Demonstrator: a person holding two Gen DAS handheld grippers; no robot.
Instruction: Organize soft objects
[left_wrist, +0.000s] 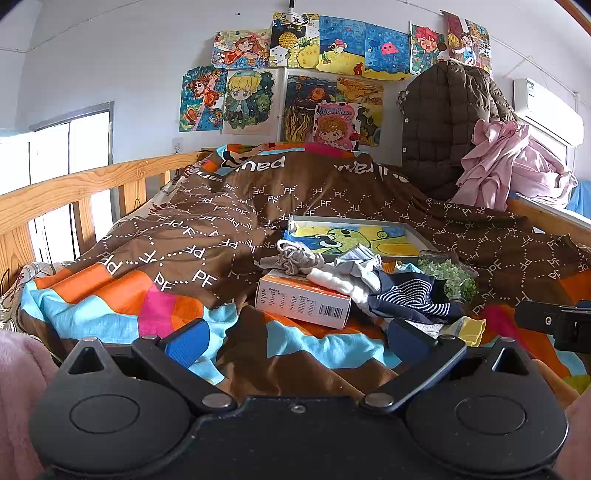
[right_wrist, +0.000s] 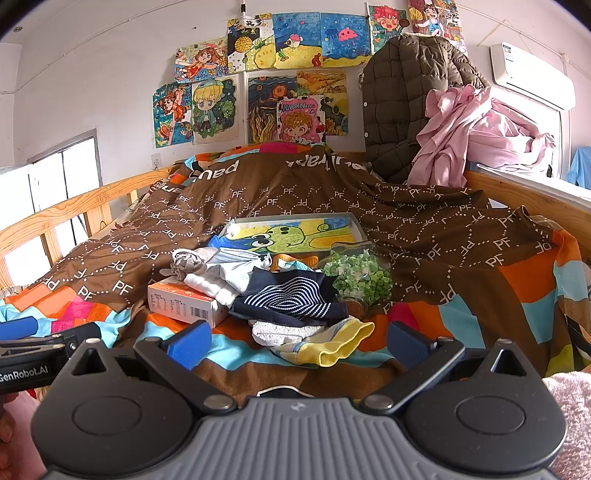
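Observation:
A heap of small soft garments lies on the bed. It holds a navy striped sock (left_wrist: 413, 293) (right_wrist: 291, 297), a white cloth (left_wrist: 338, 282) (right_wrist: 210, 284), a grey bundle (left_wrist: 295, 256) (right_wrist: 186, 264) and a yellow-edged sock (right_wrist: 328, 345) (left_wrist: 471, 328). My left gripper (left_wrist: 297, 341) stands open, short of the heap and a little to its left, with nothing between its blue pads. My right gripper (right_wrist: 299, 341) is open too, and the yellow-edged sock lies between its fingers, touching neither.
An orange-and-white carton (left_wrist: 303, 301) (right_wrist: 184, 304) sits under the heap's left side. Behind are a framed frog picture (left_wrist: 354, 234) (right_wrist: 295, 232) and a bag of green bits (right_wrist: 356, 280). Wooden rails (left_wrist: 74, 188) edge the bed. A brown coat (left_wrist: 439, 122) and pink cloth (right_wrist: 469, 129) hang at the right.

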